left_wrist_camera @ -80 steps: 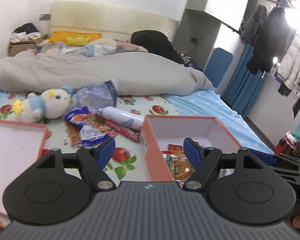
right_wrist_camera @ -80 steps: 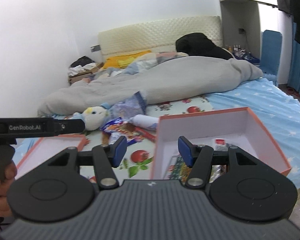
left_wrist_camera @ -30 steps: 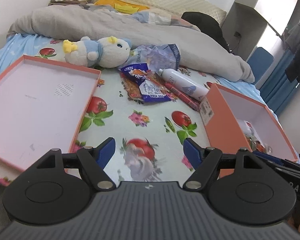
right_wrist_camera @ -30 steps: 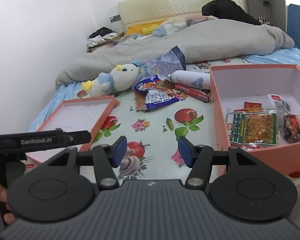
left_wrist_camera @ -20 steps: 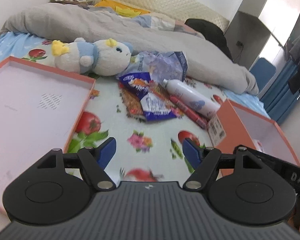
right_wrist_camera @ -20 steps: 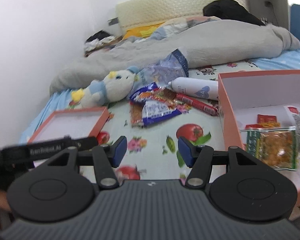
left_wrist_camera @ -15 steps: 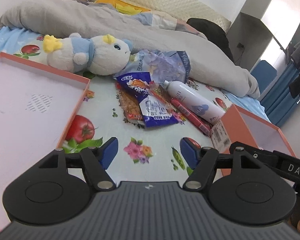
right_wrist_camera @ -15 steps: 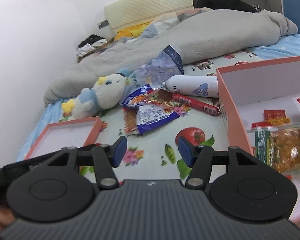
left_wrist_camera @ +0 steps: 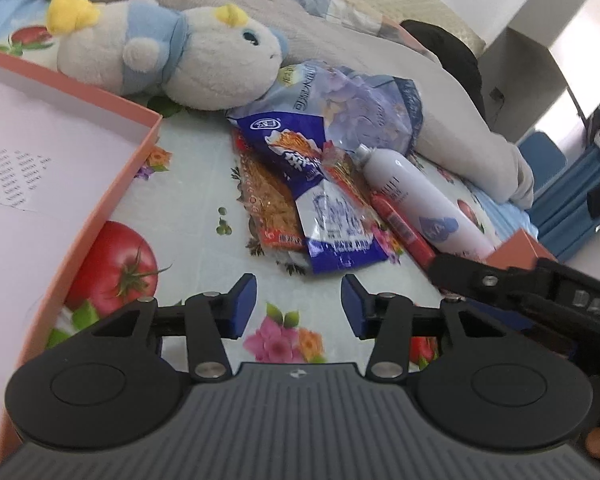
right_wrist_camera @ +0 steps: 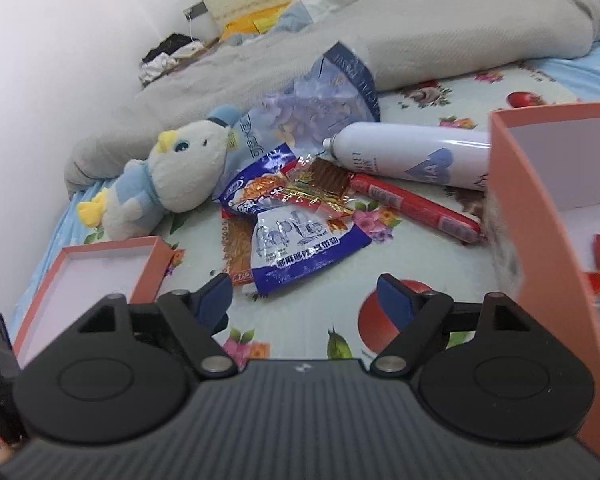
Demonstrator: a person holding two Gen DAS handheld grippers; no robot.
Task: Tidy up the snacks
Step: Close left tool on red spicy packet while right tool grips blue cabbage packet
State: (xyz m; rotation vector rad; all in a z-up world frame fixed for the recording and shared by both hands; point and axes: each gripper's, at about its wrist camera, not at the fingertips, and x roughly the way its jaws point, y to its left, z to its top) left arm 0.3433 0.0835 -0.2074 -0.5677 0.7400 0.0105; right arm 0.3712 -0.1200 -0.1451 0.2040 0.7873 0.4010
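Moved since a second ago: both grippers have come forward and down over the bed toward the heap of snacks, which now fills far more of each view; the plush toy and packets look nearer.
Left gripper point(left_wrist_camera: 299, 305): its fingers have just been narrowing, with nothing between them; they stand at a middling gap above the flowered bed sheet point(left_wrist_camera: 204, 216), aimed at the blue-and-white snack packet point(left_wrist_camera: 332, 220) just ahead.
Right gripper point(right_wrist_camera: 305, 300): its fingers have just been spreading and stand wide, holding nothing, likely made ready to take a packet.
Snack heap: the blue-and-white packet lies on top of an orange noodle-snack packet point(left_wrist_camera: 266, 196), with a red-and-gold wrapper point(right_wrist_camera: 320, 188) across them and a red sausage stick point(right_wrist_camera: 416, 206) beside, all loose on the sheet between the two boxes.
Orange box point(right_wrist_camera: 540, 216): open at the right edge, some packets already inside, so it looks to be where snacks are gathered.
Box lid point(left_wrist_camera: 112, 192): lies open side up at the left, nothing in it.
Not snacks: a white spray bottle point(right_wrist_camera: 408, 156) lies on its side touching the sausage stick; a white-and-blue plush toy point(left_wrist_camera: 172, 52) rests against a pale crinkled bag point(left_wrist_camera: 352, 108).
Step in hand: probably reaching for the top packet.
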